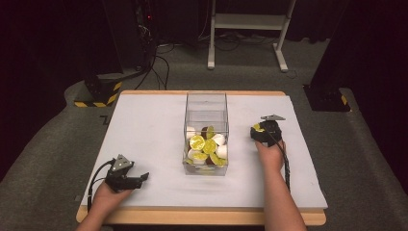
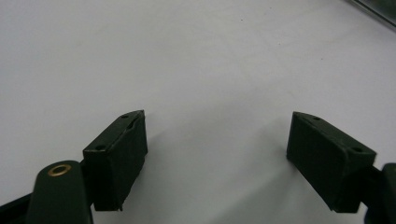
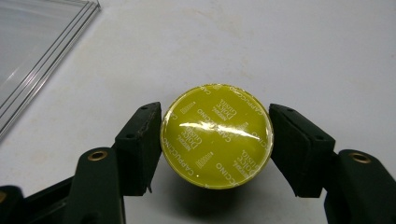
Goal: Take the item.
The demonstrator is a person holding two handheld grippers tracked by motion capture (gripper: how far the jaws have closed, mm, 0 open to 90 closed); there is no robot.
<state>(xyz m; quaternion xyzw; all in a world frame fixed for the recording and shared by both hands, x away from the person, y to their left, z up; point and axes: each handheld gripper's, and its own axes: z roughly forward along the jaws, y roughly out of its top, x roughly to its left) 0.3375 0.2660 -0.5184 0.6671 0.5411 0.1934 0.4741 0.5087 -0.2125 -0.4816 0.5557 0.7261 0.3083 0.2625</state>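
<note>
Clear box (image 1: 206, 103) approx half full of pods; right tool (image 1: 263, 131) pinching yellow pod (image 3: 216, 136) over bench, probably heading in; left tool (image 1: 137, 179) spread, idle.

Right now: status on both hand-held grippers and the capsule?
Right hand-held gripper shut on yellow-lidded capsule, right of clear box. Left hand-held gripper open, empty, over table. Nothing in the way.
</note>
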